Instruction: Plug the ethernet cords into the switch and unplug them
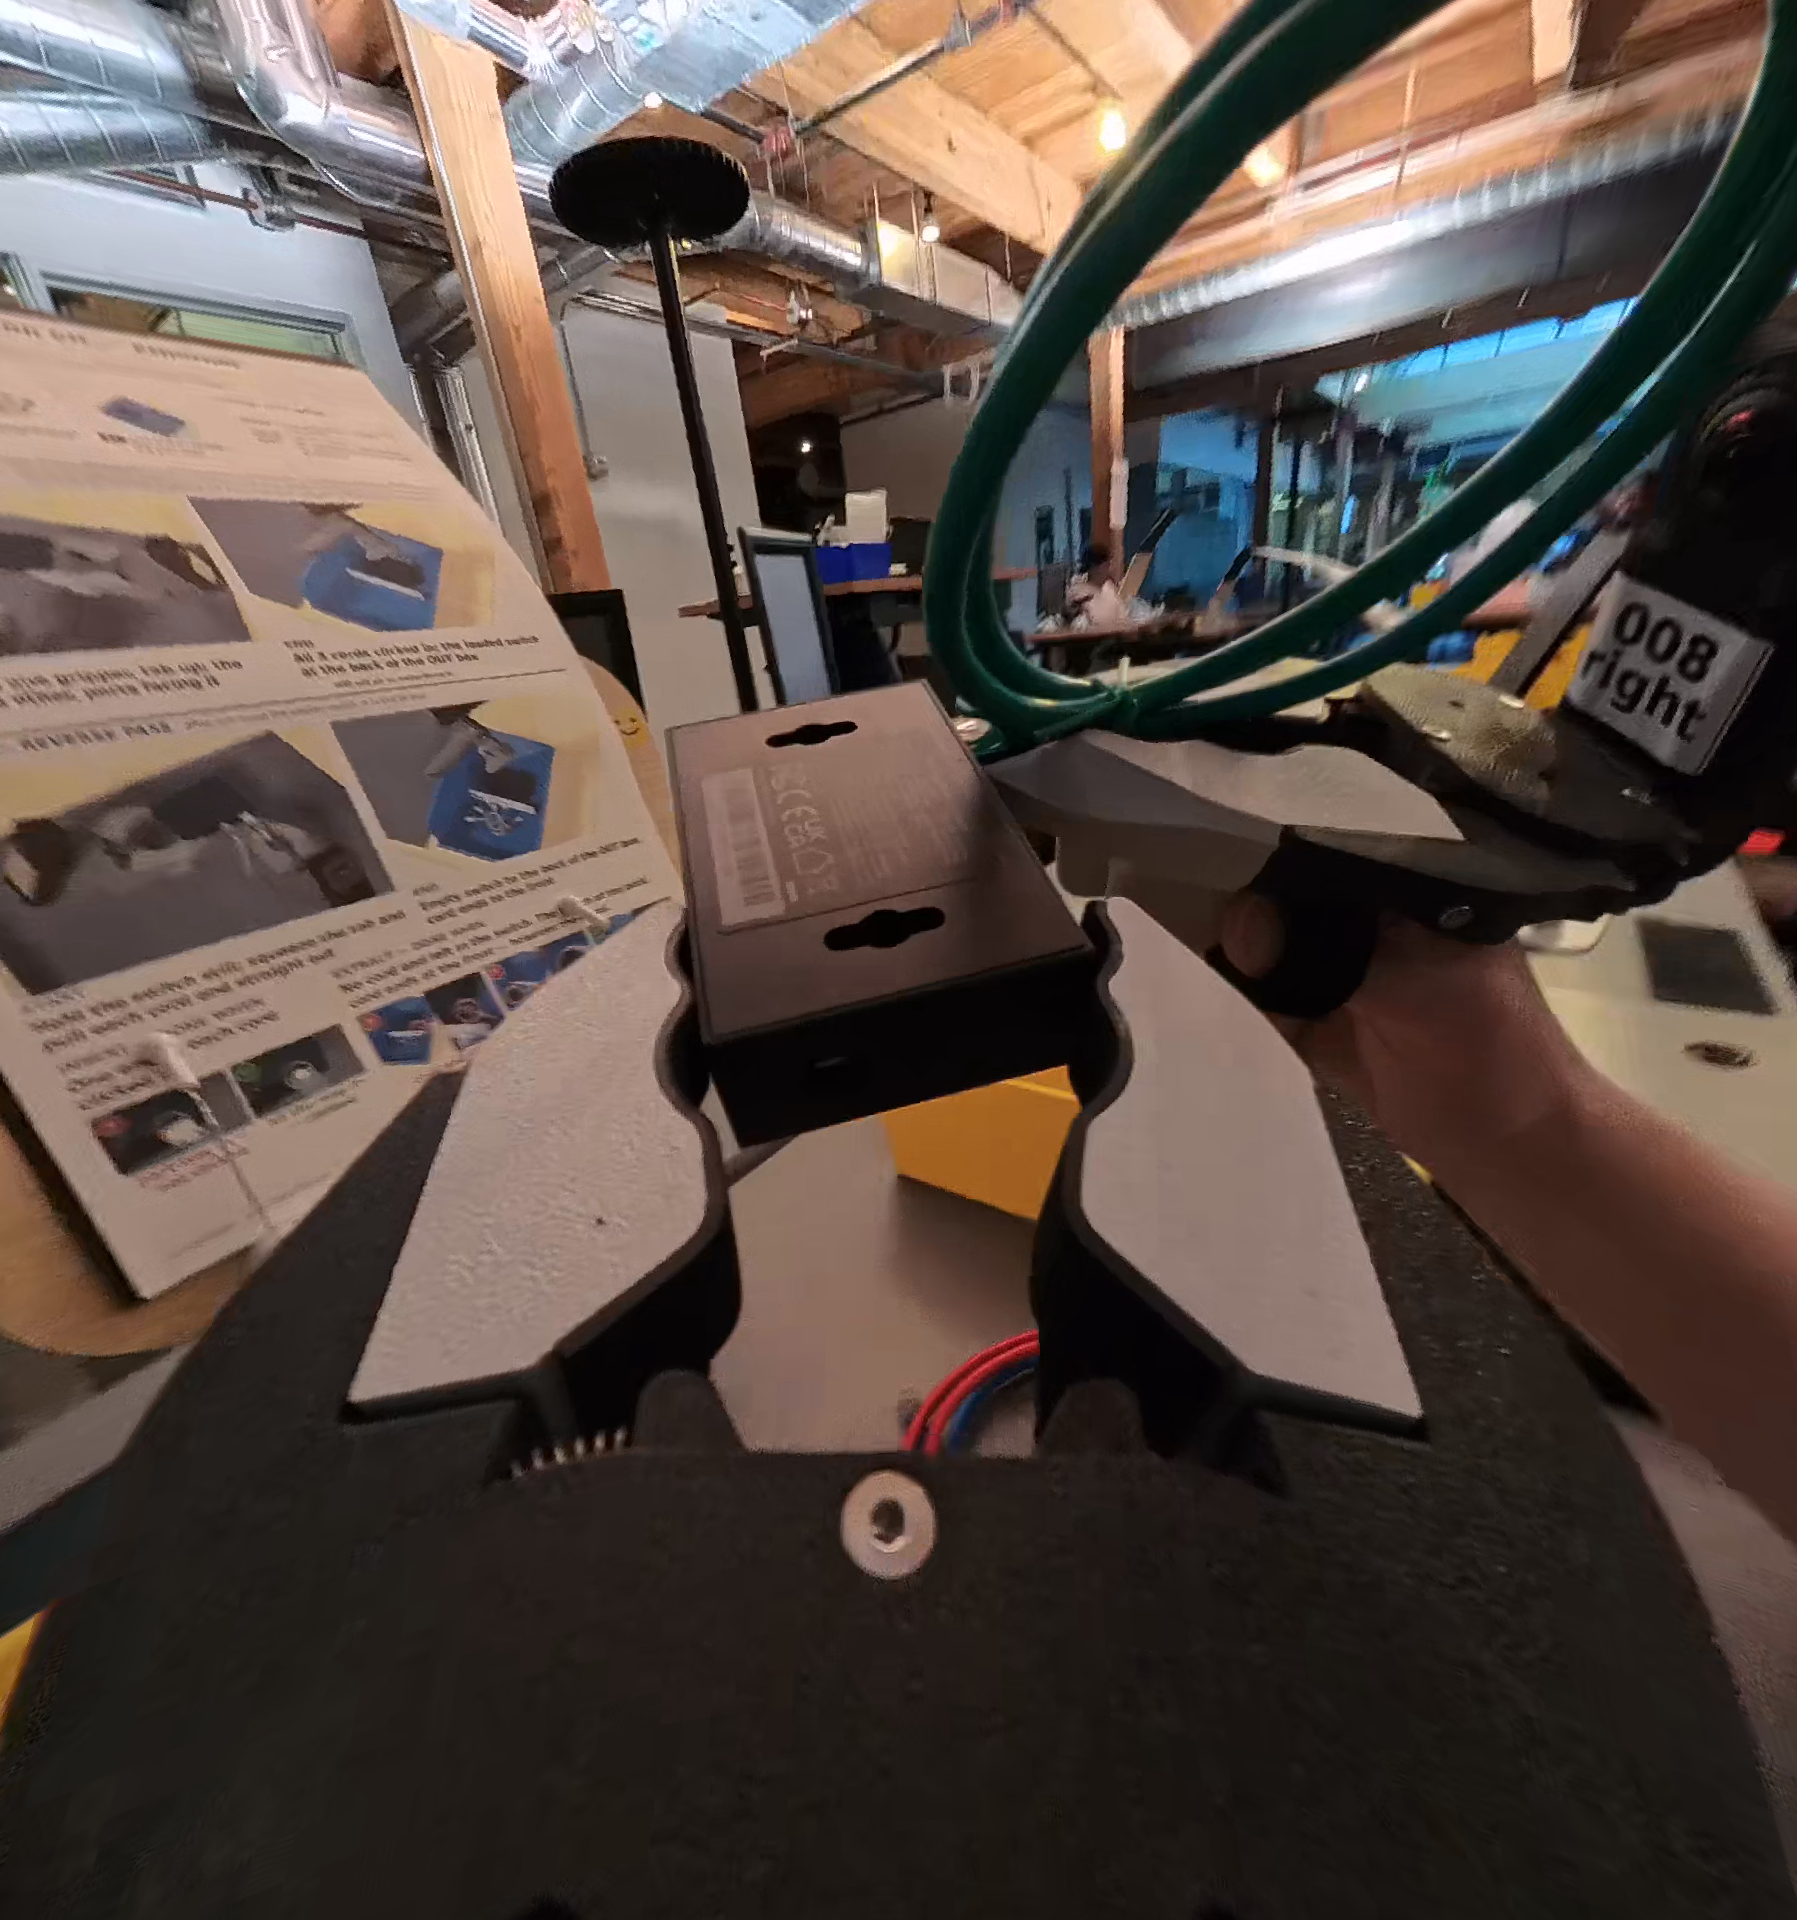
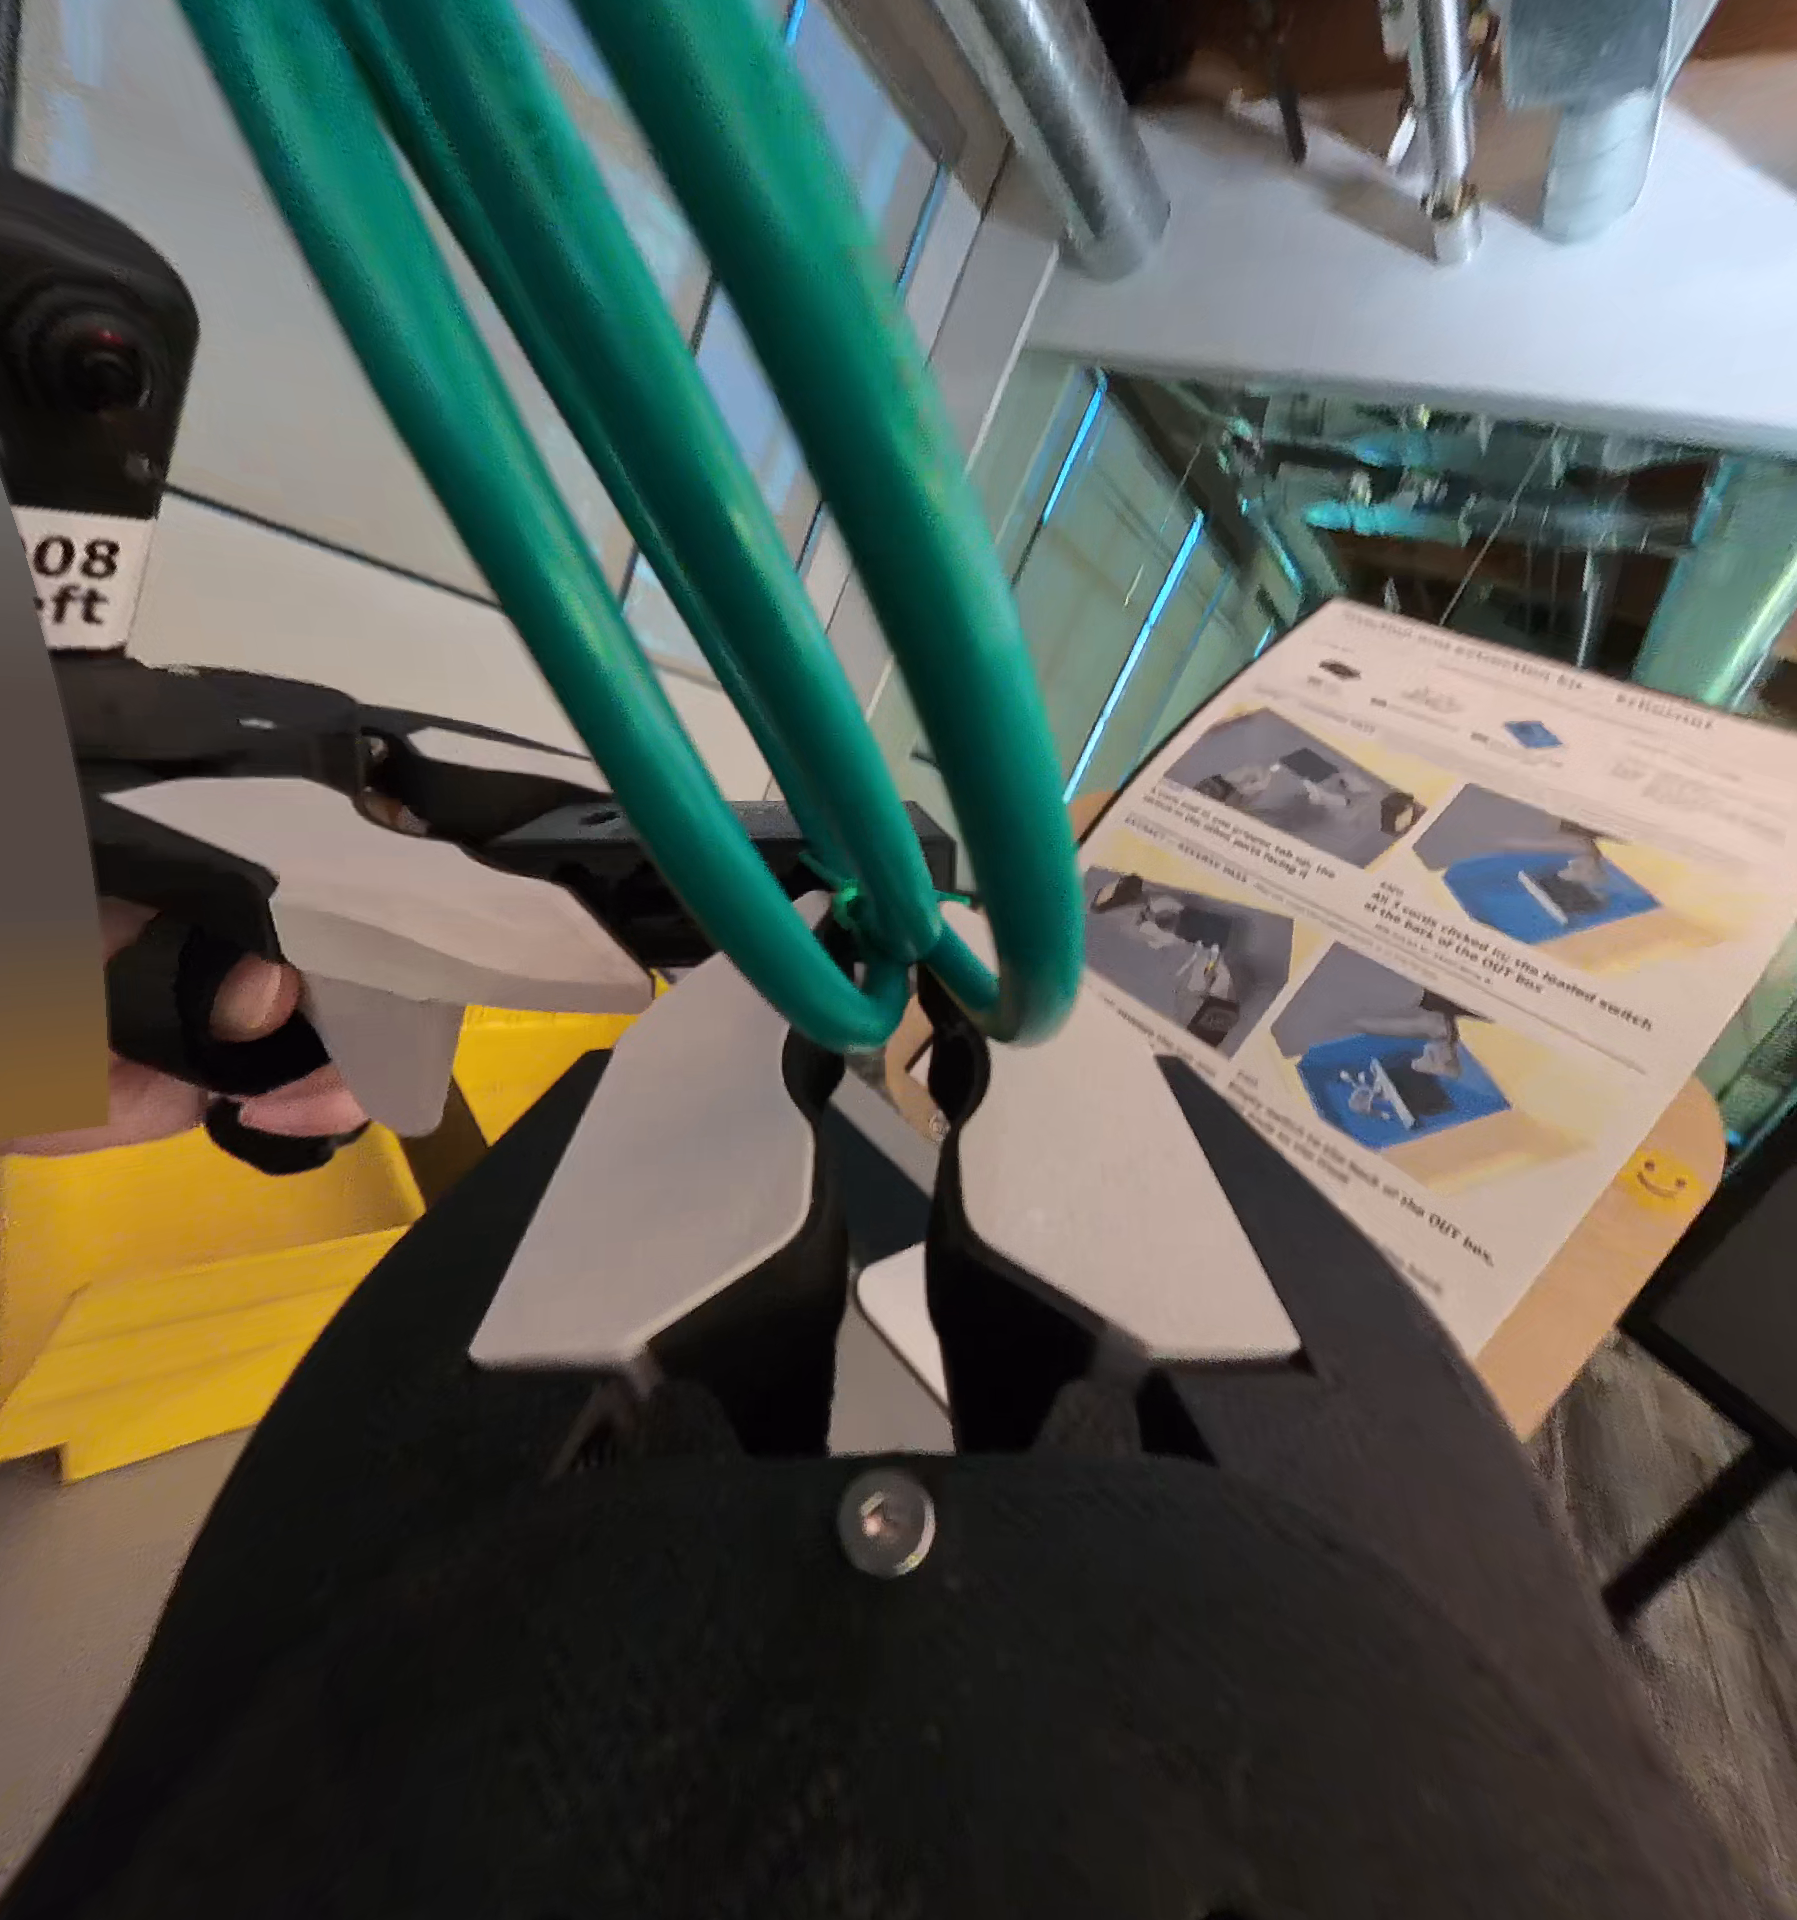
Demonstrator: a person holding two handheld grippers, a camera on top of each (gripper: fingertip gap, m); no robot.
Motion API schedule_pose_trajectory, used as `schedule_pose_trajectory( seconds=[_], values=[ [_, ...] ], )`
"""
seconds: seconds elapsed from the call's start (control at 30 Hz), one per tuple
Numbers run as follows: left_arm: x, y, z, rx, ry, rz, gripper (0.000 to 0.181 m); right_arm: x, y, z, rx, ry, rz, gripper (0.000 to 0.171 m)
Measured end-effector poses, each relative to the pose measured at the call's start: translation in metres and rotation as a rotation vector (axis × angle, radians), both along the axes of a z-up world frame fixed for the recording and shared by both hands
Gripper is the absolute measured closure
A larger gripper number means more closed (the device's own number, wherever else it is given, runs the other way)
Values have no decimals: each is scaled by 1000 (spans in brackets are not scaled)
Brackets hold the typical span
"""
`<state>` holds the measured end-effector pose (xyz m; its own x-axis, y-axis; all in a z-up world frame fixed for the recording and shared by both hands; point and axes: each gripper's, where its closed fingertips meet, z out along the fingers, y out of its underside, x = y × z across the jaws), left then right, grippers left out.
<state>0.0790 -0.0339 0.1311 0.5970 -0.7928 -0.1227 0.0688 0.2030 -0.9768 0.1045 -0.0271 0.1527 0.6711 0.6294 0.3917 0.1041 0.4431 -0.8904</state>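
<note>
The black switch is clamped between the narrow-set fingers of the left hand-held gripper, held up off the tabletop with its flat labelled underside facing the camera; its ports are not visible from here. At about 2 o'clock from it, the right hand-held gripper comes in with its fingers closed down on the green ethernet cord, whose tied loops arc upward toward 12 o'clock. In the right wrist view the cord is pinched at the right hand-held gripper tips, near a small green tie, and the plug itself is hidden behind the loops. The switch shows edge-on at 11 o'clock. Likely risks: since the plug is out of sight, it could meet the port crooked or tab-side wrong and jam; the springy bundle may twist the connector in the pinch; a hard push could slide the switch back through the left fingers. An instruction sheet stands at 9 o'clock, and a yellow bin sits below.
</note>
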Motion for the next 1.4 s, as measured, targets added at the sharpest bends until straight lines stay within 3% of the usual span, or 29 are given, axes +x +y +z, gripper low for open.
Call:
schedule_pose_trajectory(
  seconds=[0.27,0.5,1.4],
  values=[
    [9,-9,-5,321,293,235,109,12,-17,2,280,187,186,157],
    [15,-7,-16,421,487,387,107,20,-35,6,390,200,255,157],
    [16,-11,-13,435,490,390,107,20,-39,9,409,221,282,157]
  ],
)
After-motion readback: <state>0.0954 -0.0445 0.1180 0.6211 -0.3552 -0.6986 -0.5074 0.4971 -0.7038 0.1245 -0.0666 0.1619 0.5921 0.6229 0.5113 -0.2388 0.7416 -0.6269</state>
